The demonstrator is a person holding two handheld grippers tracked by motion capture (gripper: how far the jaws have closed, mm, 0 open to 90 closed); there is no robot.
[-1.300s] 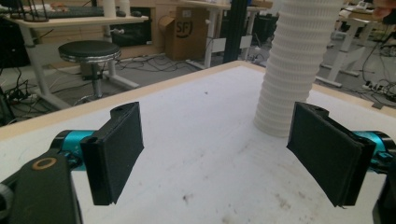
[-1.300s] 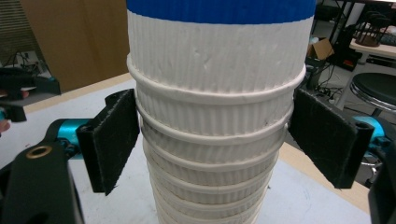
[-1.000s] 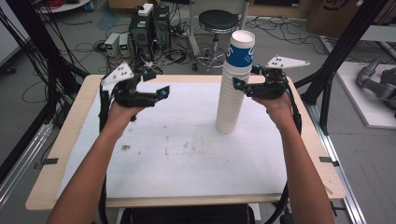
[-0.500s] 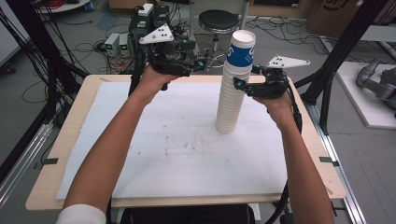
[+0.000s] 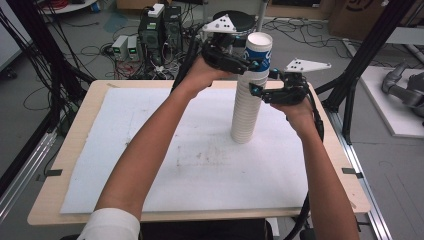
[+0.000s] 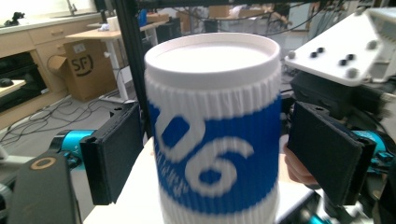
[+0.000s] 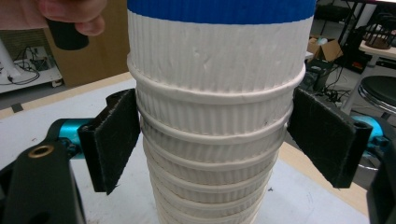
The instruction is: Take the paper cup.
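Note:
A tall stack of white ribbed paper cups [image 5: 244,112] stands on the white mat [image 5: 175,150]. Its top cup [image 5: 259,49] has a blue band with white print. My right gripper [image 5: 256,91] is shut on the stack just below that top cup. In the right gripper view both pads [image 7: 114,140] press on the cup rims of the stack [image 7: 215,154]. My left gripper [image 5: 254,63] is raised at the top cup. In the left gripper view its black pads [image 6: 114,158] flank the blue-banded cup [image 6: 215,140] with slim gaps, so it is open.
The wooden table [image 5: 60,200] carries the mat. Behind its far edge are computer boxes [image 5: 160,30], cables and a round stool [image 5: 240,19]. Black frame posts [image 5: 370,50] rise at the right. A grey device [image 5: 402,90] lies on a white board farther right.
My left hand has swung from the far left of the table rightward and upward to the top cup. The right gripper and the stack have stayed put.

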